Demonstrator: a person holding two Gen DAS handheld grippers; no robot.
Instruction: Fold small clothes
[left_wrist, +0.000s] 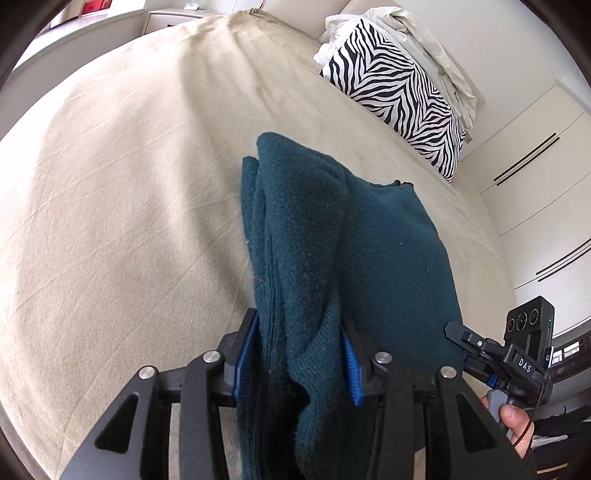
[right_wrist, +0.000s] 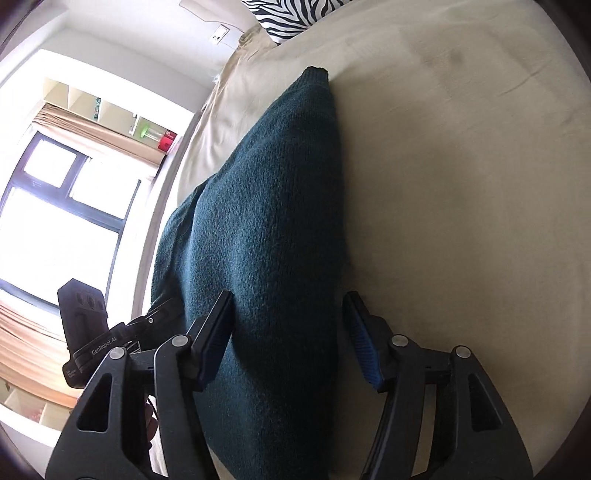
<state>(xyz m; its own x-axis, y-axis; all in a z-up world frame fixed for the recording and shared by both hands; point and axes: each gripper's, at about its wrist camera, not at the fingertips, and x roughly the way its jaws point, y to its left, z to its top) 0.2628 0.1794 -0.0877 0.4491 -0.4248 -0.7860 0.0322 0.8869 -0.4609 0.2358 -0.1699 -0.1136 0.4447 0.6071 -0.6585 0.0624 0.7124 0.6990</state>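
Observation:
A dark teal knitted garment (left_wrist: 369, 240) lies folded on the beige bed sheet (left_wrist: 110, 184). A bunched fold of it runs back between the blue pads (left_wrist: 245, 354) of my left gripper (left_wrist: 299, 332); the jaws stand apart and the cloth sits loosely in the gap. In the right wrist view the same garment (right_wrist: 266, 221) stretches away from my right gripper (right_wrist: 288, 306). That gripper is open: its left pad (right_wrist: 214, 343) lies against the cloth, while the right pad (right_wrist: 360, 343) stands clear over the sheet (right_wrist: 461, 184). A hand (left_wrist: 513, 421) holds the right gripper's handle.
A zebra-striped pillow (left_wrist: 399, 96) and crumpled white bedding (left_wrist: 424, 44) lie at the bed's far right. White wardrobe doors (left_wrist: 535, 184) stand beyond the bed's right edge. A bright window (right_wrist: 55, 221) and shelves (right_wrist: 110, 110) are off the bed's left side.

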